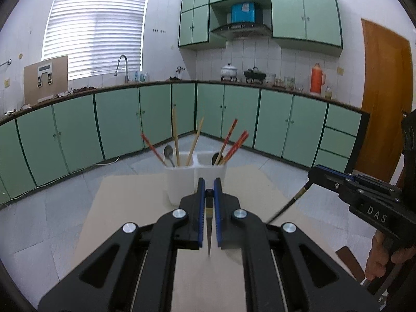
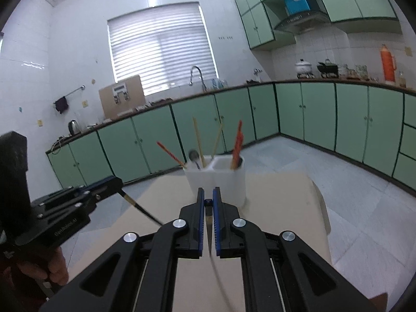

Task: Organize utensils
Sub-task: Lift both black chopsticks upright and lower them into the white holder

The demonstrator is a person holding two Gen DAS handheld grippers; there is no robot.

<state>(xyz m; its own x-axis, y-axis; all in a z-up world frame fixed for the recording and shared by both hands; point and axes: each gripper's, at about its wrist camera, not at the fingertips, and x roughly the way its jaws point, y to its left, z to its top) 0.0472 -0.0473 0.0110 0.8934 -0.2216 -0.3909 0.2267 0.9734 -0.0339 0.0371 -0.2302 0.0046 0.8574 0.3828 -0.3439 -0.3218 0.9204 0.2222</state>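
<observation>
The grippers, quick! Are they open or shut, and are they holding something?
Left gripper: shut on a dark chopstick, tip hanging down.
Right gripper: shut on another dark chopstick, also pointing down.

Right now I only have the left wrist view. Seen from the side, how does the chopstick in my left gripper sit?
Observer: In the right wrist view, the left gripper pinches the dark chopstick close to its gold-banded end. The long remainder slants down and outward over the table.
Operator: Where is the hand holding that gripper?
Observer: The left hand is wrapped around the handle underneath, at the picture's lower left edge.
</observation>
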